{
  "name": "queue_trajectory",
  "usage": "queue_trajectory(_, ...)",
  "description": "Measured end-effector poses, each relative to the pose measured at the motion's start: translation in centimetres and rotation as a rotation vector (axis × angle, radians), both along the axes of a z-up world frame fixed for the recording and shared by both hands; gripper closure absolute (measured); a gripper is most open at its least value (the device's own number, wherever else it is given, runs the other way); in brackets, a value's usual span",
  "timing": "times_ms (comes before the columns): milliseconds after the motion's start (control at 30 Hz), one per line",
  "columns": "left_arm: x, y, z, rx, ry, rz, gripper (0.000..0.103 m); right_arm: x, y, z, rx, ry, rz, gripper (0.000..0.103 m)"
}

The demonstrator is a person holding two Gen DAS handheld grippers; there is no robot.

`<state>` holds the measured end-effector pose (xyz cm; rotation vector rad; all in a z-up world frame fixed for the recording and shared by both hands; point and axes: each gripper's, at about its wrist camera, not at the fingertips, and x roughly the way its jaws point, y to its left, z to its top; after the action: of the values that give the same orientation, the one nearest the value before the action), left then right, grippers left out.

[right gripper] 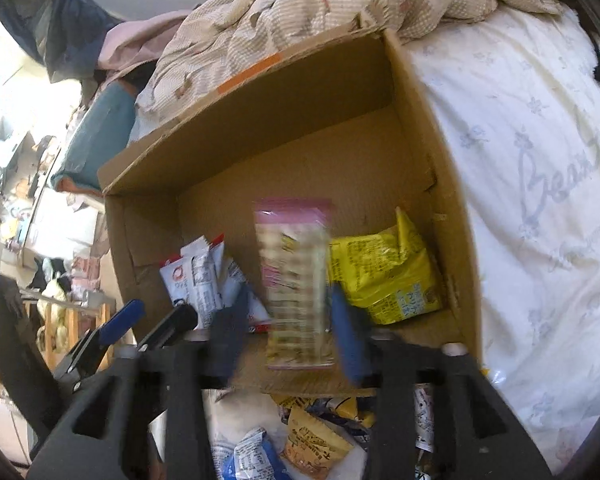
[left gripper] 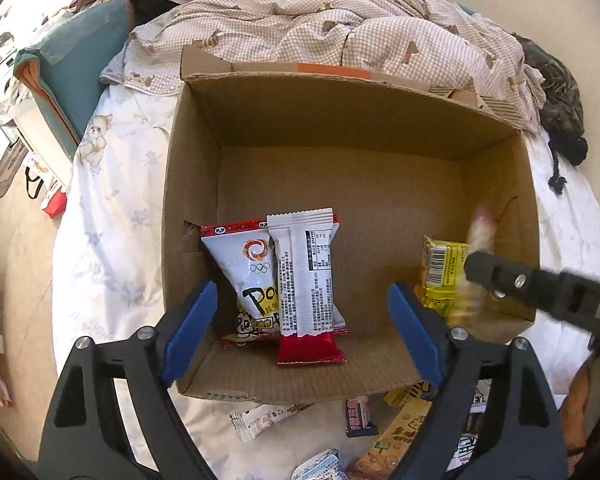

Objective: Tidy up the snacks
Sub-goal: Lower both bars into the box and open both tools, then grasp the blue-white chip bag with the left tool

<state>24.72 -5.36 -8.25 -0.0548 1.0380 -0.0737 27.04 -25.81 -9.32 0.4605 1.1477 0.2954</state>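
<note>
An open cardboard box [left gripper: 340,120] stands on the bed. At its near left lie a white packet with red edges [left gripper: 252,276] and a white-and-red bar packet [left gripper: 308,280], and a yellow packet [left gripper: 440,276] lies at its right. My left gripper [left gripper: 302,332] hangs open over the box's near edge with nothing between its blue pads. My right gripper [right gripper: 290,332] is open above the box [right gripper: 260,120]. A blurred pink-and-cream packet [right gripper: 296,280] sits between its pads, which do not press on it, beside the yellow packet [right gripper: 384,276].
Several loose snack packets [left gripper: 260,420] lie on the white sheet in front of the box, also seen under the right gripper [right gripper: 312,440]. A rumpled checked quilt [left gripper: 340,20] lies behind the box. A teal cushion [left gripper: 80,60] is at the left, a dark bag [left gripper: 560,100] at the right.
</note>
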Motion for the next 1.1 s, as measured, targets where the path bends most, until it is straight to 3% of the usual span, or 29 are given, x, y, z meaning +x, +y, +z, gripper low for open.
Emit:
queue_trajectory(33,-0.1,0.0,0.0,0.01,-0.005,-0.003,0.018,-0.1,-0.2,0.2,-0.006,-0.01,-0.022,0.028)
queue_trajectory(267,-0.7,0.5,1.3,-0.001,-0.06,-0.002,0.018,-0.4,-0.4,1.3,-0.055,-0.065,-0.042,0.028)
queue_trajectory(567,-2.8,0.7,4.4,0.044,-0.172,-0.031,0.018,-2.8,-1.0,3.3,-0.098,-0.144,-0.064,0.028)
queue_trajectory(700,-4.0,0.7,6.2,0.044,-0.217,-0.057,0.018,-4.7,-1.3,4.4,-0.11,-0.177,-0.067,0.019)
queue_trajectory(800,-5.2,1.1,6.9,0.057,-0.242,-0.049,0.018,-6.1,-1.3,5.4,-0.131,-0.219,-0.062,0.018)
queue_trajectory(1100,-8.3,3.6,7.0,0.026,-0.177,0.011,0.018,-9.8,-1.6,5.3,-0.113,-0.197,-0.05,0.018)
